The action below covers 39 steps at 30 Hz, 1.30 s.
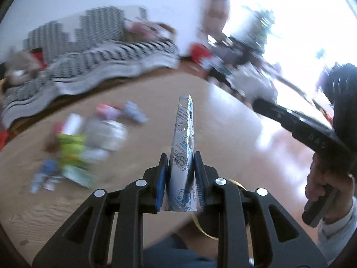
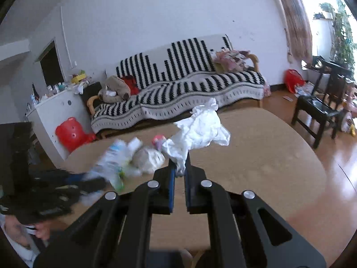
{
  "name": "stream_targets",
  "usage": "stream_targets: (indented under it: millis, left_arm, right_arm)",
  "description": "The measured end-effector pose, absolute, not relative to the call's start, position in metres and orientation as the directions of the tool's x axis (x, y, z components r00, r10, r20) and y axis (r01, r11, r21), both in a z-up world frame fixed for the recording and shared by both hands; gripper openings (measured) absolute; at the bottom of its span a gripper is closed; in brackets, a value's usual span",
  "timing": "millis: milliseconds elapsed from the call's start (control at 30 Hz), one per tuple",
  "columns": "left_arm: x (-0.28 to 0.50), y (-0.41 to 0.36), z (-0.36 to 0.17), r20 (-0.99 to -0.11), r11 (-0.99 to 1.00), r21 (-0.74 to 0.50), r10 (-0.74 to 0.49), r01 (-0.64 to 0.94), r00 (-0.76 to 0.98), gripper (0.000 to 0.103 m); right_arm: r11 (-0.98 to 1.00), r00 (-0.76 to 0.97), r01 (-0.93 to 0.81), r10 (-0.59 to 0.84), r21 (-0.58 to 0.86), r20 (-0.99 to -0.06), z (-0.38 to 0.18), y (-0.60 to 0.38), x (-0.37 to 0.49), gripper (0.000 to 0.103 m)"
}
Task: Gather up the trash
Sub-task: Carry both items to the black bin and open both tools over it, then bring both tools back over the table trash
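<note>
My left gripper (image 1: 180, 164) is shut on a silvery printed wrapper (image 1: 184, 140) that stands up between the blue pads, above the wooden table (image 1: 223, 129). To its left a blurred heap of trash (image 1: 89, 143) lies on the table: green, white, pink and blue wrappers. In the right wrist view my right gripper (image 2: 179, 163) is shut on a crumpled white tissue (image 2: 200, 129) that billows above the fingertips. Beyond it the same trash pile (image 2: 133, 156) lies on the table. The right gripper's black body (image 1: 312, 134) shows at the left view's right edge, held by a hand (image 1: 321, 178).
A sofa with a black-and-white striped cover (image 2: 178, 93) stands behind the table (image 2: 267, 156). A dark wooden chair (image 2: 319, 109) is at the right, a red plastic stool (image 2: 73, 134) and white cabinet (image 2: 55, 111) at the left. The left gripper's blurred body (image 2: 44, 196) is at lower left.
</note>
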<state>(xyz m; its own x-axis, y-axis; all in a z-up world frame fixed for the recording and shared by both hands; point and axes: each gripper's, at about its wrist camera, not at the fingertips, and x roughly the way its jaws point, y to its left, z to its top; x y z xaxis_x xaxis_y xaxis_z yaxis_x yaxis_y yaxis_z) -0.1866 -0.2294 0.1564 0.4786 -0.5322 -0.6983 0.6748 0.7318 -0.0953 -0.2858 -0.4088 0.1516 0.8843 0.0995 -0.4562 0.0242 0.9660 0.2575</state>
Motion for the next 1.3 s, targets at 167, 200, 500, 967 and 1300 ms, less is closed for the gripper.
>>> stream_targets:
  millis: [167,200,500,967,1300]
  left_arm:
    - [-0.220,-0.288,0.086,-0.802,0.652,-0.145,-0.518,0.744,0.298,0.023]
    - [-0.222,-0.297,0.071,-0.820,0.640,-0.159,-0.509,0.751,0.260,0.023]
    - [-0.230,-0.376,-0.079,-0.967,0.588,-0.119,-0.251,0.800,0.040,0.023]
    - [-0.210,-0.395,-0.168,-0.988,0.602,-0.103,-0.151,0.792,-0.013,0.039]
    - [-0.250,-0.379,-0.097,-0.943,0.570,-0.062,-0.303,0.820,0.140,0.094]
  right_arm:
    - [0.937,0.816,0.135,0.079,0.321,-0.572,0.092,-0.459,-0.348,0.008]
    - [0.926,0.788,0.175,0.072,0.334,-0.612,0.071,-0.470,-0.355,0.008]
    - [0.769,0.533,0.415,0.228,0.487,-0.815,-0.119,-0.520,-0.369,0.008]
    - [0.688,0.384,0.538,0.314,0.486,-0.868,-0.205,-0.536,-0.344,0.014]
    - [0.721,0.536,0.493,0.188,0.487,-0.823,-0.124,-0.552,-0.388,0.097]
